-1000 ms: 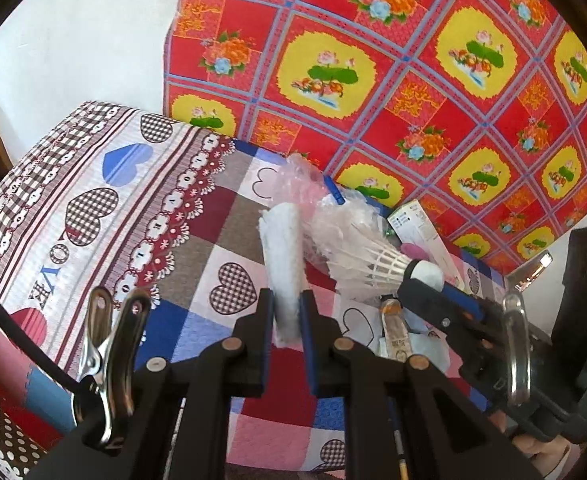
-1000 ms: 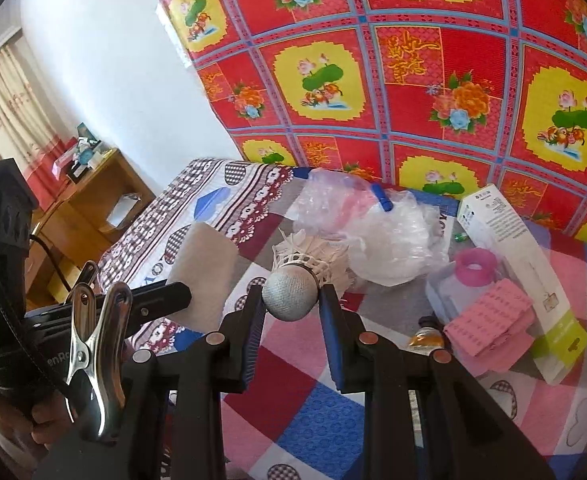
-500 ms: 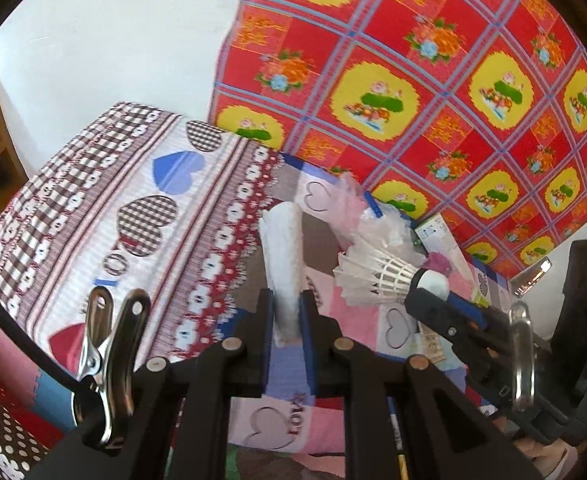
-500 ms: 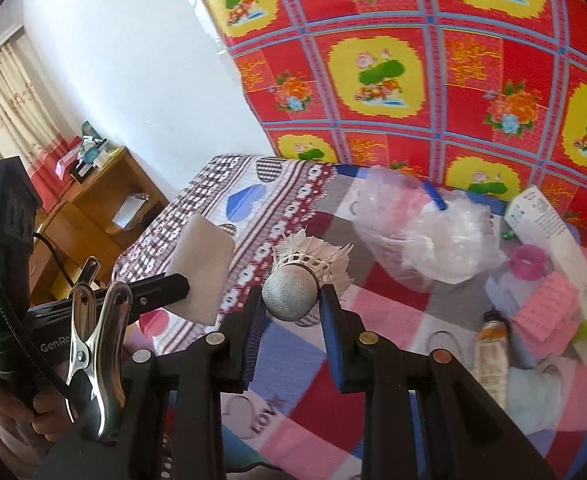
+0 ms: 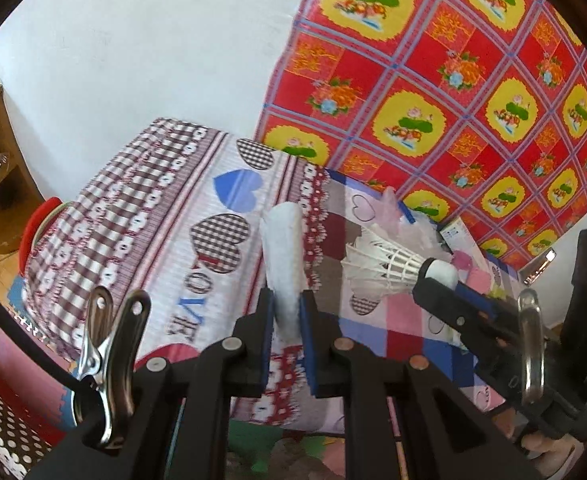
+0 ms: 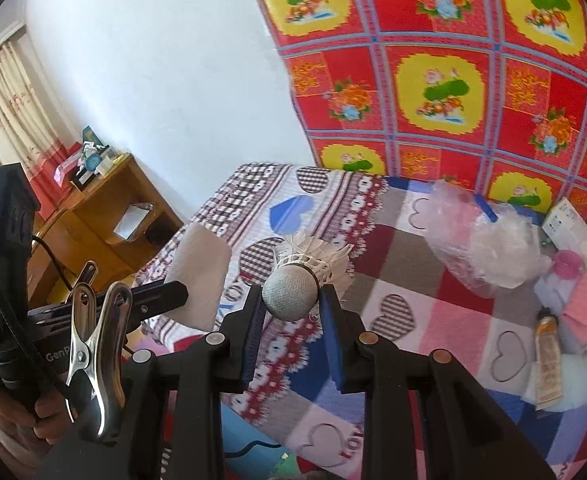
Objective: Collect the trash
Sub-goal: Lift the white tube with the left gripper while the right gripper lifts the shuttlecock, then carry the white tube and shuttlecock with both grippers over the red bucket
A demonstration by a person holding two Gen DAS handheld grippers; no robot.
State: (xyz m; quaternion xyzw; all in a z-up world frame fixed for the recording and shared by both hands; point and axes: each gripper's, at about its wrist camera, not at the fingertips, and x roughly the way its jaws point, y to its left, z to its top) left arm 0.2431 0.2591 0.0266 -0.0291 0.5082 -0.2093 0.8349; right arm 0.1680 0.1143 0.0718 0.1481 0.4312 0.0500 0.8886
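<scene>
Transport is the step in hand: both pieces of trash are already picked up and are being carried away from the table point(image 6: 433, 264). The left gripper point(image 5: 287, 312) is nearly closed on a white folded tissue point(image 5: 283, 256), which stands up between its pads, and the right gripper point(image 6: 291, 308) is clamped on the round cork of a shuttlecock point(image 6: 293, 288), feathers pointing away from the camera. Both things hang in the air over the near left part of the table, close to its edge. No bin shows in either view, so I judge the next move must first find the container, then bring each gripper above it and open the jaws, one after the other. Other trash, a plastic bag point(image 6: 481, 240) and a tube point(image 6: 547, 364), lies on the table for later. Compared with one second ago, both views have slid toward the left end of the table; the bag and the box point(image 6: 577, 236) now sit further right, and the grips look unchanged.
</scene>
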